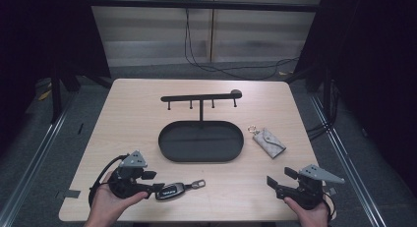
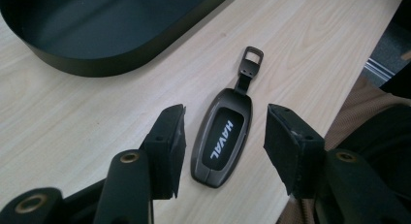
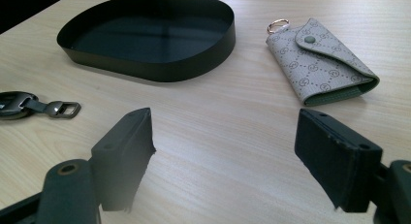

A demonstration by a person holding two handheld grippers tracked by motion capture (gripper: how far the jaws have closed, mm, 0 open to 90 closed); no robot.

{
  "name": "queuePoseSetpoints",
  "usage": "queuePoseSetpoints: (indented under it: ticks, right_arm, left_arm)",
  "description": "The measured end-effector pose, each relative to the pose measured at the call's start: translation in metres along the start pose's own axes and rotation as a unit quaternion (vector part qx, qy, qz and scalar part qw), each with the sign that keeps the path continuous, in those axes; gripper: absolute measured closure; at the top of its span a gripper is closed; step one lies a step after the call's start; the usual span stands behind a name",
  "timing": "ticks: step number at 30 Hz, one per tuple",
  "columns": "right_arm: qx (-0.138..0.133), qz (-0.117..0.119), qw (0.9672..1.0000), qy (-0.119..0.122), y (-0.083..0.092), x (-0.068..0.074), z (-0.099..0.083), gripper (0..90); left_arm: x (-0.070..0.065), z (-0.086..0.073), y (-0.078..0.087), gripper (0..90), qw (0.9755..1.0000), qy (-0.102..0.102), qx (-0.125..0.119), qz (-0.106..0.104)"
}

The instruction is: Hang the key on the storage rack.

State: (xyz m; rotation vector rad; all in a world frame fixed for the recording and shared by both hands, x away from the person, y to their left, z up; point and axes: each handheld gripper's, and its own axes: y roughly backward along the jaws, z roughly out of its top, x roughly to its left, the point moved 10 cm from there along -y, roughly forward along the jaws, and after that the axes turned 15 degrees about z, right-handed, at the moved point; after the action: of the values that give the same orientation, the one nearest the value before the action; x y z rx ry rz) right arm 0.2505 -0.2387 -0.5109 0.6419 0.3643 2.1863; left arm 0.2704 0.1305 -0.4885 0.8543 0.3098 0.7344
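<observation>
A dark grey car key fob [image 2: 222,136] marked HAVAL lies flat on the wooden table [image 1: 128,109], its strap and metal loop [image 2: 250,64] pointing away from me. My left gripper [image 2: 224,146] is open, and the fob's near end lies between its two jaws without touching them. From above, the fob [image 1: 172,190] sits just right of the left gripper [image 1: 153,183]. My right gripper [image 3: 220,156] is open over bare wood at the front right [image 1: 275,184]. A grey patterned key pouch [image 3: 322,61] with a gold ring lies ahead and to its right.
A black oval tray [image 1: 169,153] with a hook rail [image 1: 200,97] on a post stands mid-table. The pouch [image 1: 269,142] lies to the tray's right. Black frames and cables surround the table on the floor.
</observation>
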Motion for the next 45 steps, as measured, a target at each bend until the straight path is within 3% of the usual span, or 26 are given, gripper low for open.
queuePoseSetpoints:
  ticks: [3, 6, 7, 12, 14, 18, 19, 21, 24, 29, 32, 38, 42, 45]
  right_arm:
    - [0.0, 0.001, 1.0, -0.002, 0.0, 0.0, 0.0, 22.0]
    - [0.0, 0.002, 1.0, -0.003, 0.0, -0.001, 0.0, 22.0]
    - [-0.001, 0.002, 1.0, -0.003, 0.0, -0.001, 0.0, 22.0]
    - [-0.001, 0.002, 1.0, -0.004, 0.0, -0.001, 0.0, 22.0]
    - [-0.002, 0.002, 1.0, -0.003, 0.0, -0.001, 0.0, 22.0]
    - [0.0, 0.002, 1.0, -0.006, 0.0, -0.001, 0.0, 21.8]
    - [0.001, 0.001, 1.0, -0.006, 0.0, -0.001, -0.001, 21.7]
    - [0.001, 0.001, 1.0, -0.006, 0.0, -0.001, -0.001, 21.2]
    - [-0.001, 0.0, 1.0, -0.004, 0.0, -0.001, 0.0, 20.8]
    - [0.006, 0.003, 1.0, -0.005, -0.001, 0.0, -0.002, 20.9]
    - [0.009, 0.008, 0.9999, -0.001, -0.002, 0.001, -0.002, 20.7]
    - [0.008, 0.014, 0.9999, 0.002, -0.002, 0.002, -0.002, 17.7]
    - [0.007, 0.018, 0.9998, 0.001, -0.002, 0.002, -0.002, 17.0]
    - [0.008, 0.019, 0.9998, 0.002, -0.002, 0.003, -0.002, 17.0]
  left_arm:
    - [0.002, 0.002, -0.003, 47.2, 0.9999, 0.006, 0.013, -0.001]
    - [0.001, 0.004, -0.006, 45.7, 0.9997, 0.0, 0.024, -0.008]
    - [0.0, 0.005, -0.007, 40.8, 0.9995, -0.007, 0.028, -0.011]
    - [-0.007, 0.014, -0.011, 38.9, 0.9996, -0.013, 0.014, -0.019]
    - [-0.011, 0.016, -0.016, 38.9, 0.9991, -0.034, 0.026, -0.009]
    - [-0.02, 0.019, -0.019, 40.1, 0.998, -0.042, 0.042, -0.019]
    - [-0.024, 0.022, -0.022, 41.0, 0.9969, -0.058, 0.049, -0.02]
    - [-0.027, 0.022, -0.024, 41.2, 0.9962, -0.061, 0.057, -0.024]
    - [-0.03, 0.026, -0.032, 41.0, 0.9931, -0.084, 0.079, -0.019]
    - [-0.034, 0.03, -0.039, 39.2, 0.9908, -0.094, 0.096, -0.019]
    - [-0.039, 0.031, -0.044, 36.5, 0.9863, -0.112, 0.119, -0.025]
    - [-0.043, 0.038, -0.058, 39.8, 0.9829, -0.121, 0.138, -0.012]
    - [-0.051, 0.041, -0.066, 39.8, 0.9775, -0.142, 0.154, -0.024]
    - [-0.054, 0.043, -0.069, 39.8, 0.9756, -0.148, 0.159, -0.029]
